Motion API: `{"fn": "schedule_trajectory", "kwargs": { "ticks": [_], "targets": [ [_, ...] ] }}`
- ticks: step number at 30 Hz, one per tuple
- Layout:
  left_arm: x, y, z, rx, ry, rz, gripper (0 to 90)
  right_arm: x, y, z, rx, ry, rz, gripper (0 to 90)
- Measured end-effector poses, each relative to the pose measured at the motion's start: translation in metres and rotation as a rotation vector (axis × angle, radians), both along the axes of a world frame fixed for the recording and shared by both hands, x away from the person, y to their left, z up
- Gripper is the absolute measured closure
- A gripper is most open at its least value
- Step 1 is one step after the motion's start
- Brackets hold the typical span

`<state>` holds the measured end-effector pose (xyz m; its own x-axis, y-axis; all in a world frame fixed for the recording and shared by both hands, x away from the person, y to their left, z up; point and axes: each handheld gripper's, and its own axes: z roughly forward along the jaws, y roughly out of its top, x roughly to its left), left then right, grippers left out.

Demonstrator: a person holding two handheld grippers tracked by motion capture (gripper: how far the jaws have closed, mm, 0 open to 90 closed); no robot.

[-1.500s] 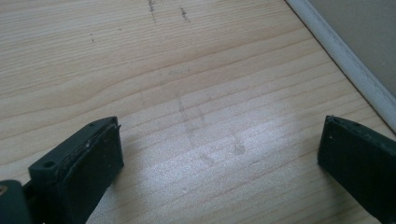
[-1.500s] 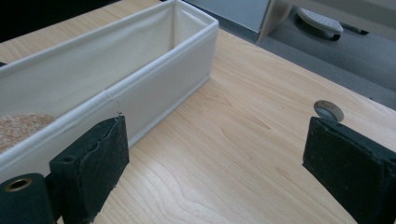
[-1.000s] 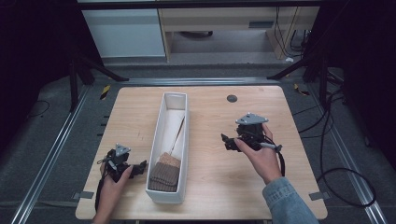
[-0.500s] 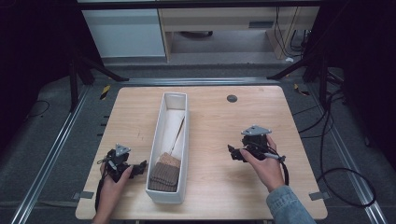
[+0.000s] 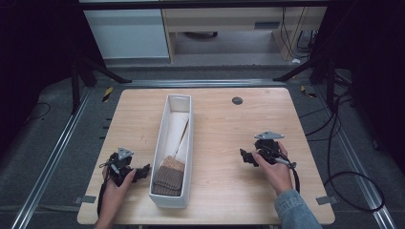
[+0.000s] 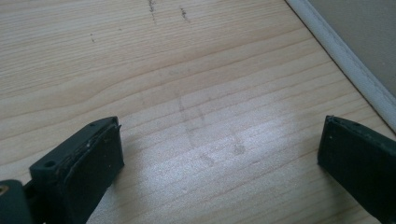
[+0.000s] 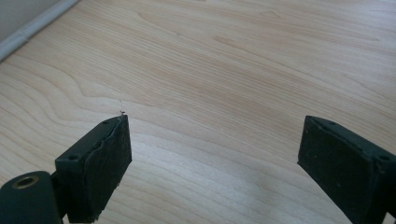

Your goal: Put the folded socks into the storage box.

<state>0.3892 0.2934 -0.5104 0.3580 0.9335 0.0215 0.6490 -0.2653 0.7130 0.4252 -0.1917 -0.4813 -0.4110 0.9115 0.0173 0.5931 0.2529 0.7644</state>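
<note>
My left gripper (image 5: 142, 171) sits low by the bin (image 5: 163, 143), jaws wide apart, empty. Right gripper (image 5: 244, 156) over bare table (image 5: 224, 124), jaws spread too, pointing twd the bin.

- A lab or test-rig room, not a home: the pale wooden counter (image 5: 215, 143) stands alone on a grey floor (image 5: 47, 157), ringed by dark surroundings.
- Metal rails (image 5: 52, 157) run along the floor on both sides of it.
- Black stand legs (image 5: 90, 71) are braced at the far corners.
- Loose black cables (image 5: 344, 162) trail over the floor at right.
- Plain white and beige cabinets (image 5: 129, 33) line the back wall.
</note>
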Motion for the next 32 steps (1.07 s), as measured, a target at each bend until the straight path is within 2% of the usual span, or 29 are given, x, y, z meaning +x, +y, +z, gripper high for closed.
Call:
{"fn": "schedule_trajectory", "kwargs": {
  "ticks": [11,24,25,32],
  "targets": [
    [0.0,0.0,0.0,0.0,0.0,0.0,0.0,0.002,-0.011,-0.011,0.004,0.022,-0.047,9.5],
    [0.0,0.0,0.0,0.0,-0.001,0.002,0.0,0.004,-0.012,-0.029,-0.017,0.044,-0.058,9.2],
    [0.0,0.0,0.0,0.001,-0.001,0.002,0.0,0.003,-0.012,-0.032,-0.035,0.026,-0.057,8.2],
    [0.0,0.0,0.0,0.0,-0.001,0.002,0.0,0.003,-0.008,-0.033,-0.04,0.043,-0.082,2.3]
  ]
}}
